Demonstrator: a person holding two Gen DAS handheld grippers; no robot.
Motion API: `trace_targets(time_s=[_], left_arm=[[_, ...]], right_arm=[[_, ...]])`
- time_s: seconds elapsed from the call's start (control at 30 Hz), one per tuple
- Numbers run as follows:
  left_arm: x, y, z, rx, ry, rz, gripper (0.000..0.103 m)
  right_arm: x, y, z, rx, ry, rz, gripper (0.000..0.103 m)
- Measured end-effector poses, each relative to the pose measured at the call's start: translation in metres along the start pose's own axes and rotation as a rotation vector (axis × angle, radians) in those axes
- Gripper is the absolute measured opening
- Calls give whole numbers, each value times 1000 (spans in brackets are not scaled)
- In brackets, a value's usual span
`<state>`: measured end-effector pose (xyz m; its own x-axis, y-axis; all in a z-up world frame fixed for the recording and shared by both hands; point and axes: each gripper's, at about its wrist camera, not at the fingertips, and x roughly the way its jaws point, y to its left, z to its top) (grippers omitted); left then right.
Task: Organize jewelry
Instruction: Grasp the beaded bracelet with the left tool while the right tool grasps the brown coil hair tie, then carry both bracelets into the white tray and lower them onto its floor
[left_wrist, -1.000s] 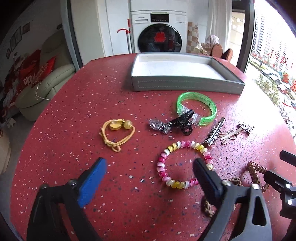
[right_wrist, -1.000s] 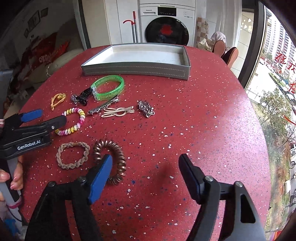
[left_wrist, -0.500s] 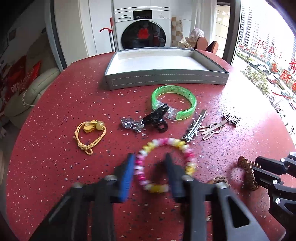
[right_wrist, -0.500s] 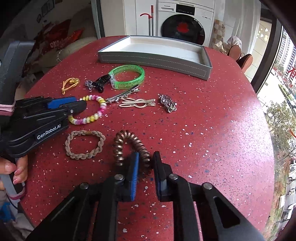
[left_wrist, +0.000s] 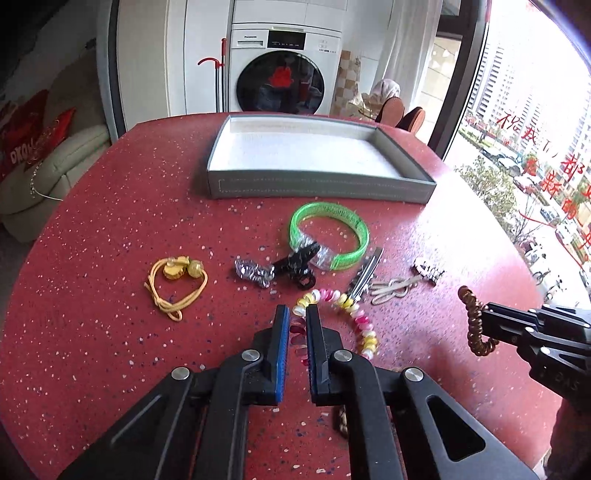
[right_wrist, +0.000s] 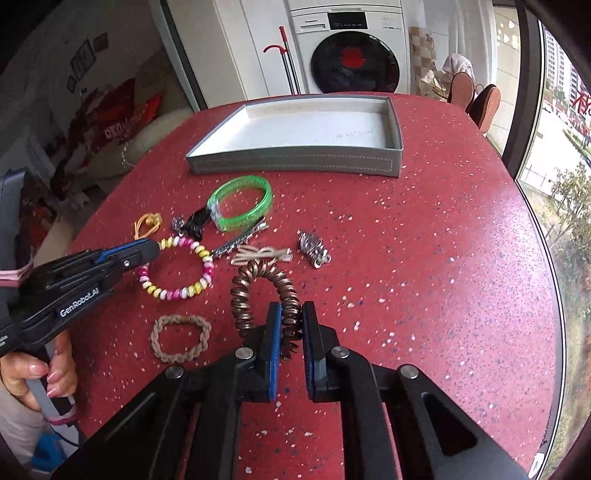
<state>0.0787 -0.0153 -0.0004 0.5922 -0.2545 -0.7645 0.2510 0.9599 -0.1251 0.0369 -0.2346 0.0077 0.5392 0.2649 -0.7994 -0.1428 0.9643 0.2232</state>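
Note:
A pink, yellow and white beaded bracelet (left_wrist: 364, 325) lies on the red speckled table. My left gripper (left_wrist: 296, 314) has its jaws closing on the bracelet's near-left beads, which sit pressed between the blue pads. In the right wrist view the left gripper (right_wrist: 147, 251) reaches the same bracelet (right_wrist: 184, 291) from the left. My right gripper (right_wrist: 291, 310) is shut on a brown spiral hair tie (right_wrist: 240, 295), which arches up from its pads. The left wrist view shows that hair tie (left_wrist: 472, 317) hanging at the right gripper (left_wrist: 491, 317) tips. A grey tray (left_wrist: 317, 186) with a white floor stands empty at the back.
Between tray and grippers lie a green bangle (left_wrist: 328, 214), a black clip (left_wrist: 299, 264), a silver charm (left_wrist: 253, 273), a yellow cord tie (left_wrist: 173, 291), metal hair clips (left_wrist: 391, 288) and a silver piece (left_wrist: 428, 271). A braided beige bracelet (right_wrist: 181, 341) lies near the front. A person's hand (right_wrist: 44, 373) grips the left handle.
Both grippers went from wide open to closed, the left around the beaded bracelet, the right around the spiral hair tie. The right gripper has risen a little with the hair tie.

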Motion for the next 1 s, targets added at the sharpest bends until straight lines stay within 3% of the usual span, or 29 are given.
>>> trace_targets(time_s=[0.27, 0.47, 0.53, 0.57, 0.63, 0.73, 0.87, 0.97, 1.0], left_arm=[[-15, 2, 19, -22, -38, -31, 27], [-3, -1, 3, 27, -14, 106, 27], [1, 1, -6, 24, 8, 118, 28], [2, 2, -9, 17, 20, 108, 31], [2, 4, -15, 8, 17, 107, 103], [-8, 3, -18, 26, -42, 137, 103], [4, 3, -13, 57, -11, 168, 103], [18, 5, -10, 63, 32, 136, 102], [24, 5, -10, 75, 60, 120, 94]], right_arm=[[-5, -6, 17, 12, -24, 21, 12], [0, -7, 9, 28, -1, 45, 12], [3, -8, 6, 35, 7, 50, 12], [4, -8, 5, 39, 9, 53, 12], [6, -8, 3, 47, 10, 60, 12], [8, -6, 2, 44, 9, 62, 12], [7, -5, 0, 42, 2, 62, 12], [6, -7, -1, 46, 2, 60, 12], [6, -7, -2, 47, 2, 59, 12]])
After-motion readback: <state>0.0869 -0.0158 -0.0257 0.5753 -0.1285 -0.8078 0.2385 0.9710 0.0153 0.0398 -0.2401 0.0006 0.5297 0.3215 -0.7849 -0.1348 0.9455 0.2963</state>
